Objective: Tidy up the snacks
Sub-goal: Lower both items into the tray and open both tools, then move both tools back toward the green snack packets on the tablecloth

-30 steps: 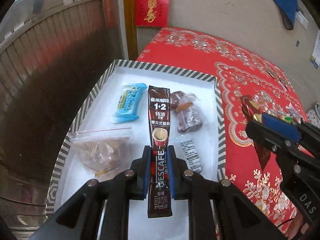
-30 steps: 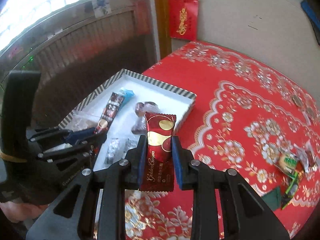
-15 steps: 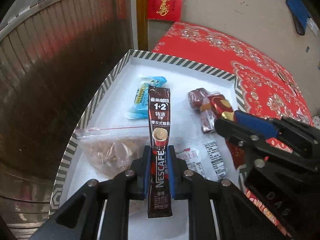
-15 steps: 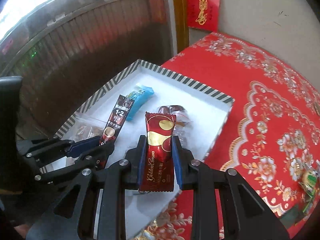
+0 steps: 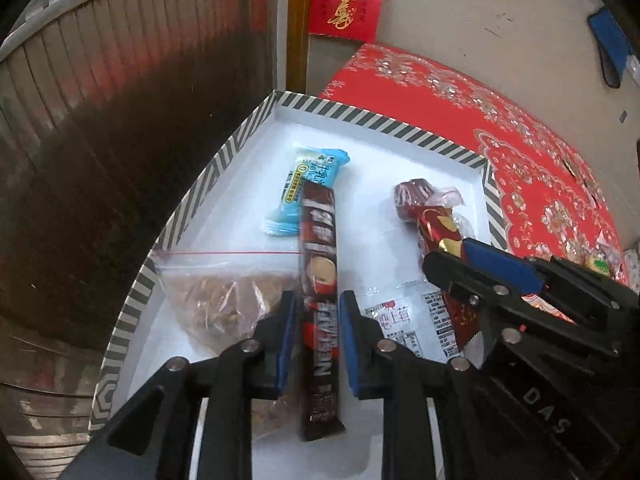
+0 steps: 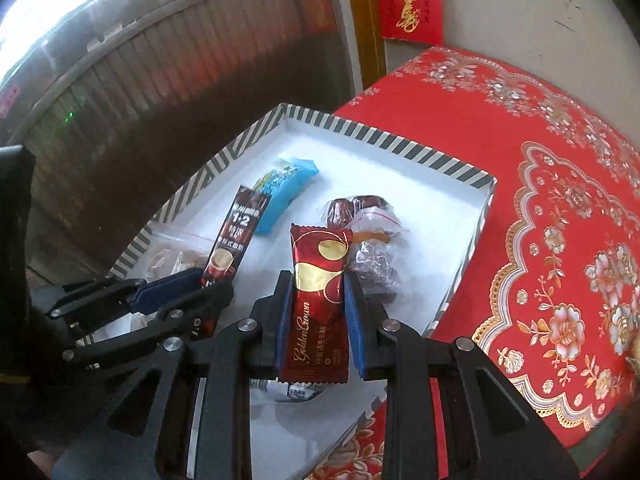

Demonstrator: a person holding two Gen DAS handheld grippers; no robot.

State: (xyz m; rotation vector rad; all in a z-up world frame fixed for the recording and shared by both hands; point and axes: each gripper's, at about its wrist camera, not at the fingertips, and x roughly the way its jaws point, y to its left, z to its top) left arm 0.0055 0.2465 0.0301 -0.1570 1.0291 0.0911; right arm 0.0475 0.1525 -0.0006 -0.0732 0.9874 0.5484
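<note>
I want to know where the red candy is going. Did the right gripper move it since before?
Yes. The right gripper, shut on the red candy bar, moved from over the red tablecloth to above the striped box.

The white box (image 5: 384, 128) with a black-and-white striped rim sits at the edge of a red flowered cloth (image 6: 560, 200). Inside lie a light blue packet (image 5: 308, 184) near the far left, dark wrapped dates (image 6: 360, 210) in clear plastic to the right, a zip bag of brown bits (image 5: 224, 300) with a red seal line along the left wall, and a clear printed sachet (image 5: 412, 316) near the front. A dark brown coffee stick (image 5: 320, 304) stands lengthwise over the box floor — its far end overlaps the blue packet. A dark red, gold-printed candy bar (image 6: 318, 308) hangs upright above the box's near side — label facing up.
</note>
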